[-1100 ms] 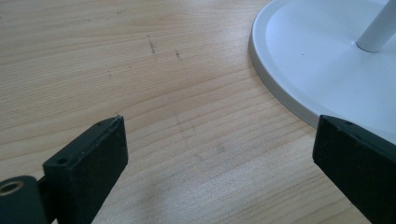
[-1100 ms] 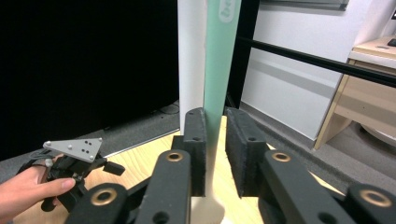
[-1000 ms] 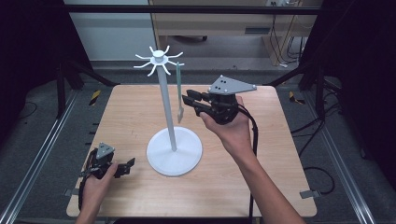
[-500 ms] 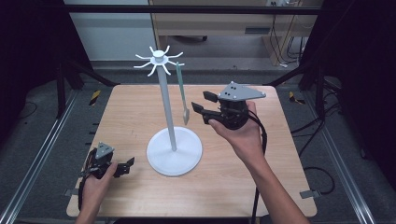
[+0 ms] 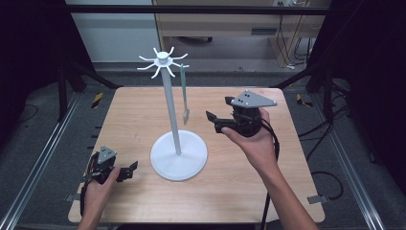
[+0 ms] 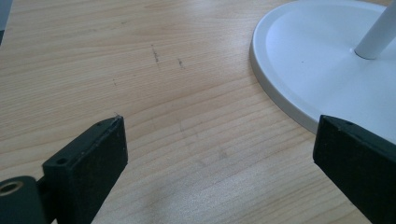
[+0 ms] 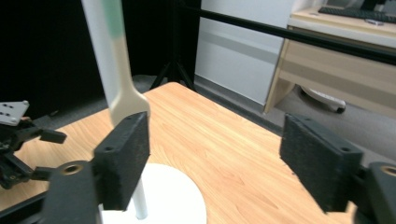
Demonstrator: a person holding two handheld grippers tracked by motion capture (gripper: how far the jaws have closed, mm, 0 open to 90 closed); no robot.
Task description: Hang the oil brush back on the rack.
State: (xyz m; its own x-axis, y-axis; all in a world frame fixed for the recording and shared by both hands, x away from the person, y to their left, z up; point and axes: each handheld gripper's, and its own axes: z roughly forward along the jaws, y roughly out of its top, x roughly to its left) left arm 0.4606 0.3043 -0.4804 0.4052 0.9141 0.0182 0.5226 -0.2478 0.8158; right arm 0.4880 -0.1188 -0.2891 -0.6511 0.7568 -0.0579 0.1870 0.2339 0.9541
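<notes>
Mid-frame in the high view, the white stand point(image 5: 178, 153) and its hanging utensil point(image 5: 185, 93) block the way; bare table point(image 5: 230, 191) lies open along the lower right and upper left.

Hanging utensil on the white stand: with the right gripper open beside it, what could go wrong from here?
The utensil hangs freely from one hook of the stand, near the right gripper, whose jaws have just been opening with nothing between them. A sideways brush from its fingers could swing the utensil off the hook. The stand is tall on a narrow pole, so a knock might rock it. The left gripper rests open close to the base.
</notes>
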